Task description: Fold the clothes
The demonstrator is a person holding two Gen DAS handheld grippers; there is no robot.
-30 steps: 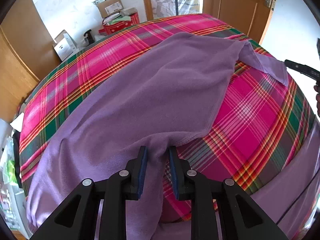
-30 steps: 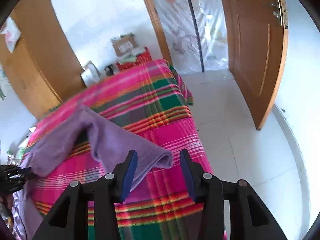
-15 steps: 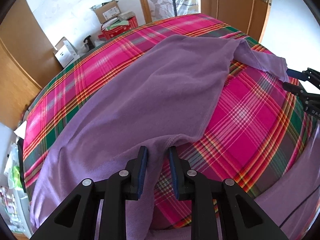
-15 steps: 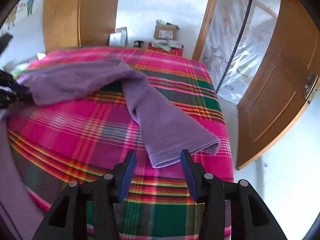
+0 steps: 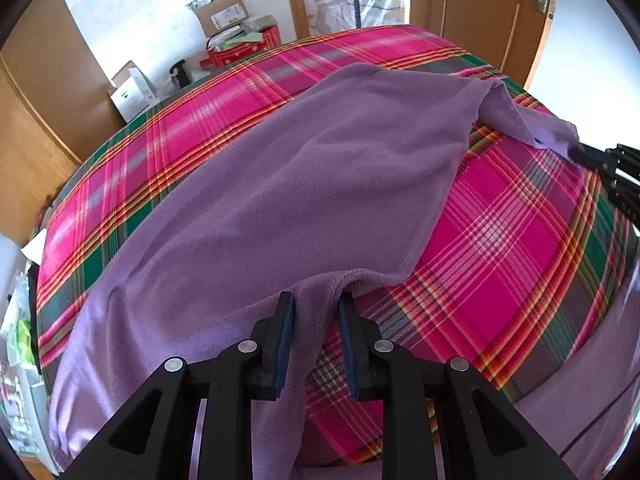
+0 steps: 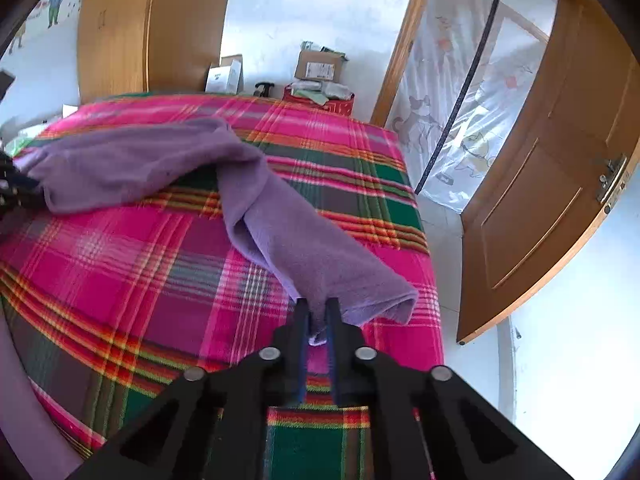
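Observation:
A purple fleece garment (image 5: 320,168) lies spread over a bed with a pink, green and orange plaid blanket (image 5: 500,232). My left gripper (image 5: 316,304) is at the garment's near hem, shut on a raised fold of it. The cloth hangs down between its fingers. One sleeve (image 6: 300,240) stretches toward the bed's right edge. My right gripper (image 6: 317,308) is shut on that sleeve's end, with a bit of cloth poking out between the pads. In the left wrist view, the right gripper (image 5: 592,156) shows at the sleeve tip. The left gripper (image 6: 12,184) shows dimly at the right wrist view's left edge.
An open wooden door (image 6: 540,200) and pale tiled floor (image 6: 444,240) lie just beyond the bed's right edge. Cardboard boxes (image 5: 220,14), a red box (image 5: 244,46) and a white box (image 5: 134,92) stand by the far wall. A wooden wardrobe (image 6: 152,24) stands behind the bed.
My right gripper rolled, came up to the sleeve's end and closed on it. The left gripper kept its hold on the hem and stayed put.

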